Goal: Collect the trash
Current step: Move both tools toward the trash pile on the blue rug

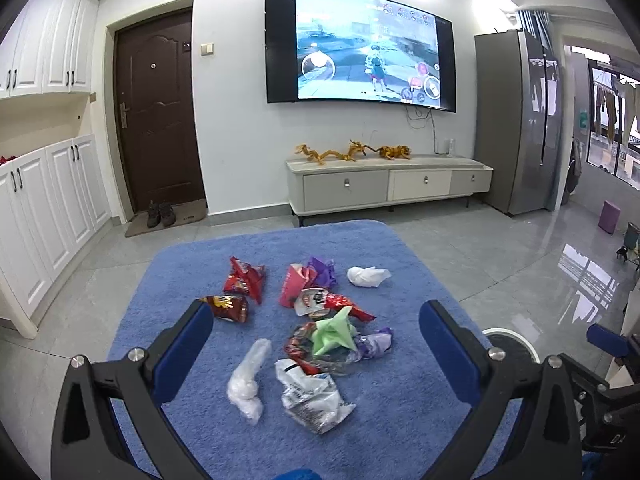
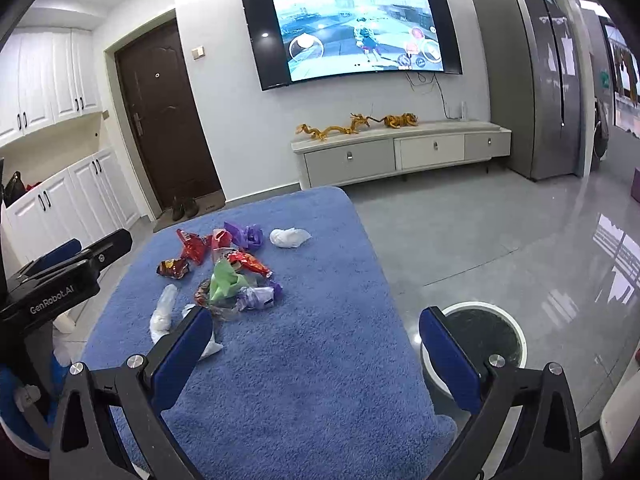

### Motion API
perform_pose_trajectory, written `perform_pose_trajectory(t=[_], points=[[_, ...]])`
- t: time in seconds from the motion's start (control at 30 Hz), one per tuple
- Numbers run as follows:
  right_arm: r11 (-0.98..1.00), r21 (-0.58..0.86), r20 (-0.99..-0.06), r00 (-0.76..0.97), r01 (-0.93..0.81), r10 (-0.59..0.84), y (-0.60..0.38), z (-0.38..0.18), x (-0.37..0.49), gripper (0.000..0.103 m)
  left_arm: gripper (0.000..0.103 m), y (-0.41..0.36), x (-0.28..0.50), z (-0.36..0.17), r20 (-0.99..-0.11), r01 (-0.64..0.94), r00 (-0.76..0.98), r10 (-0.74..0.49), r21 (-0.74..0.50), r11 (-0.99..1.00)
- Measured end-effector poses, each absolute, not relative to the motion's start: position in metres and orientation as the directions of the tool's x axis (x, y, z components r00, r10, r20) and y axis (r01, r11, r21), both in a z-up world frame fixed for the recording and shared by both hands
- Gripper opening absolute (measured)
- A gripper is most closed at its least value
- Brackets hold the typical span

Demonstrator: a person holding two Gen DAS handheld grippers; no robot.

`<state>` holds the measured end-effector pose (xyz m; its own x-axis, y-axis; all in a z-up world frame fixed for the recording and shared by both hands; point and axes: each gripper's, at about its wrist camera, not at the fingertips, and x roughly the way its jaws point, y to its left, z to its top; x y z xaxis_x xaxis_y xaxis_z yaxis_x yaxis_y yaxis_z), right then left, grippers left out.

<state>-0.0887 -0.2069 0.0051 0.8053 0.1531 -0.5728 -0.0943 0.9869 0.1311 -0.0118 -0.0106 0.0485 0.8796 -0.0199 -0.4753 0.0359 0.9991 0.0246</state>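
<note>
I hold my left gripper point(image 1: 316, 328) with fingers point(image 1: 188, 344) spread wide and empty above the blue-covered bench point(image 1: 400, 420); the scattered trash point(image 1: 320, 328) lies between and just beyond them. My right gripper point(image 2: 316, 334) is wide too, with trash ahead-left and the round bin point(image 2: 486, 336) behind its right finger.

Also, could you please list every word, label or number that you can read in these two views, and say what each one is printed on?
"GenRobot.AI": white lettering on the black body of the left gripper, seen from the right wrist.
"DH": unsure, partly cut off, on the black housing at the left view's right edge.
Crumpled red snack wrappers, white printed plastic bag, wall-mounted television screen: print too blurred.
</note>
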Motion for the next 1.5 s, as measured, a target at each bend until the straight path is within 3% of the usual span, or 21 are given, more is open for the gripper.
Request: perform_pose_trajectory(t=[0.27,0.83,1.2,1.5], points=[[0.99,0.135,-0.611,0.783,-0.044,0.118,-0.228,-0.003,-0.068,0.103,0.103,-0.034,0.012,0.045,-0.488,0.07,0.872,-0.047,0.03,0.997],[0.987,0.147,-0.644,0.764,0.067,0.044,-0.269,-0.012,-0.023,0.103,0.103,-0.04,0.068,0.011,-0.608,0.09,0.793,-0.033,0.063,0.994],[0.981,0.136,-0.654,0.756,0.14,-0.017,-0.274,-0.017,-0.012,0.103,0.103,-0.033,0.081,0.0,-0.597,0.08,0.802,-0.029,0.058,0.995],[0.975,0.128,-0.663,0.747,0.179,-0.051,-0.274,-0.02,-0.009,0.103,0.103,-0.028,0.084,-0.003,-0.603,0.12,0.792,-0.095,0.001,0.993]])
